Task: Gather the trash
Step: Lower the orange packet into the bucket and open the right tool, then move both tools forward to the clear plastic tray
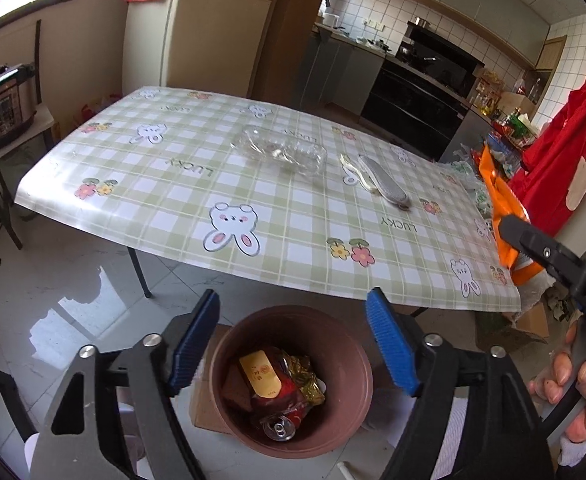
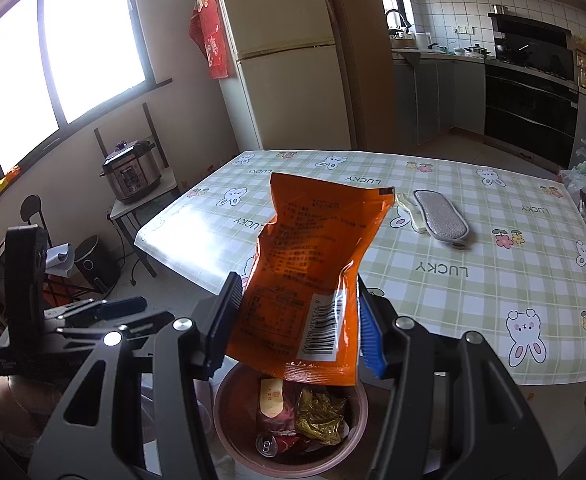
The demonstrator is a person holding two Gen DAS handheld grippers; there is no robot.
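Observation:
A brown trash bin (image 1: 357, 408) stands on the floor below the table's near edge and holds wrappers and a can; it also shows in the right wrist view (image 2: 229, 412). My left gripper (image 1: 293, 344) is open and empty above the bin. My right gripper (image 2: 297, 316) is shut on an orange snack bag (image 2: 313, 264), held above the bin; the bag also shows in the left wrist view (image 1: 505, 216) at far right. A crushed clear plastic bottle (image 1: 279, 151) lies on the table.
The table (image 1: 173, 184) has a green checked cloth with bunnies. A grey pad (image 2: 441, 218) and a pale wrapper (image 2: 411, 212) lie on it. A pressure cooker (image 2: 131, 172) sits on a side stand. A cardboard box (image 1: 529, 324) lies on the floor.

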